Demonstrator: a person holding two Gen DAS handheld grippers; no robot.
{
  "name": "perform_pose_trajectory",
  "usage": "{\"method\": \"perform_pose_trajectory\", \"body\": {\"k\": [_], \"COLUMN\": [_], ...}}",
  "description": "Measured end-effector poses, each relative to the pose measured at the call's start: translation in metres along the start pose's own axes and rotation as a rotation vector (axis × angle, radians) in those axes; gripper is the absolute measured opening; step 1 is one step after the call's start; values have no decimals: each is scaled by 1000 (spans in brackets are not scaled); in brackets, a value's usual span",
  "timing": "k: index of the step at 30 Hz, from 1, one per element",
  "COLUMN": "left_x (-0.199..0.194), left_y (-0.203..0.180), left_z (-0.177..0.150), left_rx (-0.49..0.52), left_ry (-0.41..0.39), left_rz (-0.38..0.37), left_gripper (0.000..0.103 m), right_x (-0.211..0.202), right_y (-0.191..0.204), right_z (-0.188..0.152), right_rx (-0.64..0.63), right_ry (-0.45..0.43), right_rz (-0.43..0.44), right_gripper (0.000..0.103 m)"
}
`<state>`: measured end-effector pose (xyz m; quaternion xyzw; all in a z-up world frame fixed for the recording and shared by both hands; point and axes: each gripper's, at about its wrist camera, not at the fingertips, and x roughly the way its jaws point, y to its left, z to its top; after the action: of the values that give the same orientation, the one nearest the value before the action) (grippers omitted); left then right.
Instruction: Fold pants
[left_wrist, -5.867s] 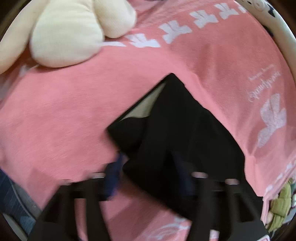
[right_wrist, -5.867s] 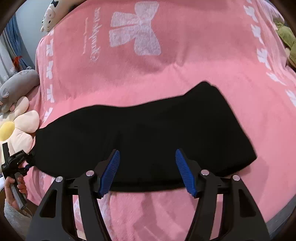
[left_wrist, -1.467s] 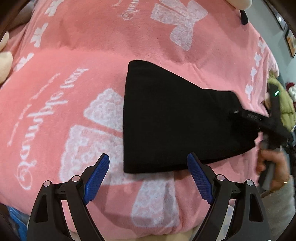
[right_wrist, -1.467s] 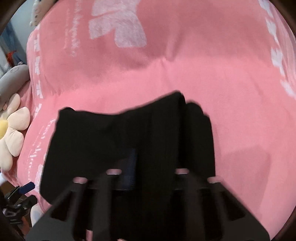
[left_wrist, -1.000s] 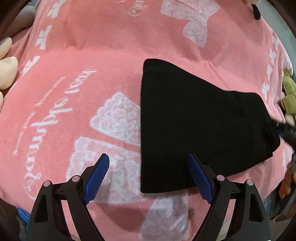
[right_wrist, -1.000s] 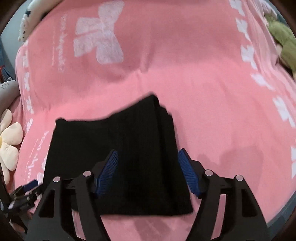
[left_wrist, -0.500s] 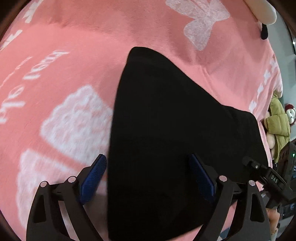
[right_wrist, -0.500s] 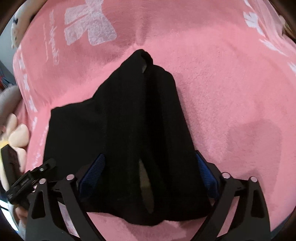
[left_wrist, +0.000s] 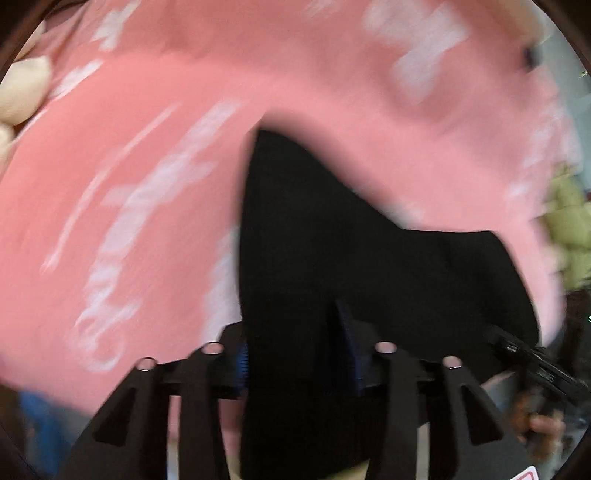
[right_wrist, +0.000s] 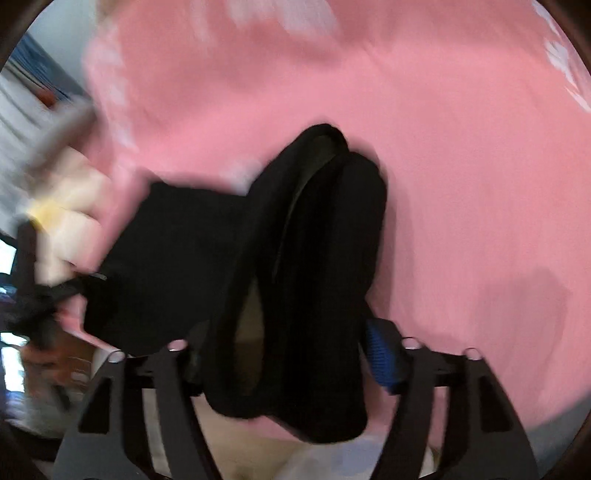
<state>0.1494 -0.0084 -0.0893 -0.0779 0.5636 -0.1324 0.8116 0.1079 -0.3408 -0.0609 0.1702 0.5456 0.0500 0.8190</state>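
Note:
The black pants (left_wrist: 332, 251) are folded into a thick bundle on the pink blanket (left_wrist: 129, 166). My left gripper (left_wrist: 295, 362) is shut on the near edge of the pants, at their left end. The pants also show in the right wrist view (right_wrist: 295, 258), where their folded layers bulge between my fingers. My right gripper (right_wrist: 288, 358) is shut on the right end of the bundle, with one blue pad (right_wrist: 380, 354) showing beside the cloth. Both views are blurred by motion. The near edge of the pants hangs off the bed's edge.
A cream flower plush (right_wrist: 66, 214) lies at the blanket's left side and also shows in the left wrist view (left_wrist: 18, 92). A green plush (left_wrist: 569, 218) lies at the right edge. The other gripper and a hand (left_wrist: 535, 421) show at the lower right.
Both grippers were open over the folded pants half a second ago. Now both have closed on the near edge, and the bundle is drawn toward the bed's edge.

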Motion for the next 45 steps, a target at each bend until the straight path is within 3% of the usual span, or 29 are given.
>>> {"method": "perform_pose_trajectory", "body": {"k": [2,6,8,10,12,13,15,18,19,23,25,27,28,33,35,36,37,41,43,44,45], "left_x": [-6,-15,-14,-11,-9,-9,-7,-8,-7,-5,-4,-3,-3,-4,-10,-14,-18,-3,-1,-1,0], "left_y": [2,-22,-30,-33,-31,-30,-30,-29,-30,-27,-27,-27,-28,-27,-24,-21,-17,3,12,12,11], "left_z": [-6,2,5,7,4,3,4,3,3,4,4,4,3,1,-1,-4,-9,-26,-27,-26,-24], "left_rx": [-25,89,125,138,139,137,139,150,152,136,132,128,131,134,112,100,80,-37,-108,-115,-120], "left_ry": [-61,-108,-119,-113,-108,-104,-96,-91,-91,-90,-92,-94,-94,-102,-100,-103,-102,-32,-45,-39,-34], "left_rz": [5,104,142,176,185,187,184,190,193,179,180,181,185,190,150,116,68,-51,-98,-99,-104], "left_gripper": [58,64,66,66,66,66,68,69,70,71,72,73,73,75,74,75,77,85,86,86,86], "right_x": [-11,-41,-51,-44,-24,-4,26,20,10,-3,17,20,12,-26,-31,-35,-39,-33,-18,-11,-3], "right_y": [-9,-7,8,30,49,53,35,-1,4,44,49,41,39,41,33,27,23,13,9,7,5], "right_z": [-3,21,39,55,64,69,76,91,93,77,68,67,66,43,28,18,11,-10,-12,-12,-13], "right_rx": [74,94,34,-38,-104,-136,-125,72,70,-46,-107,-58,-19,-31,-17,7,16,58,89,108,142], "right_ry": [-52,-146,-205,-196,-144,-97,-73,-100,-124,-129,-82,-95,-100,-148,-149,-147,-147,-104,-70,-57,-47], "right_rz": [50,11,16,85,135,106,3,48,28,38,-63,-50,-29,-109,-152,-183,-197,-99,-58,-38,19], "right_gripper": [74,73,57,37,29,25,0,0,5,6,3,3,9,10,40,78,89,88,88,84,74]}}
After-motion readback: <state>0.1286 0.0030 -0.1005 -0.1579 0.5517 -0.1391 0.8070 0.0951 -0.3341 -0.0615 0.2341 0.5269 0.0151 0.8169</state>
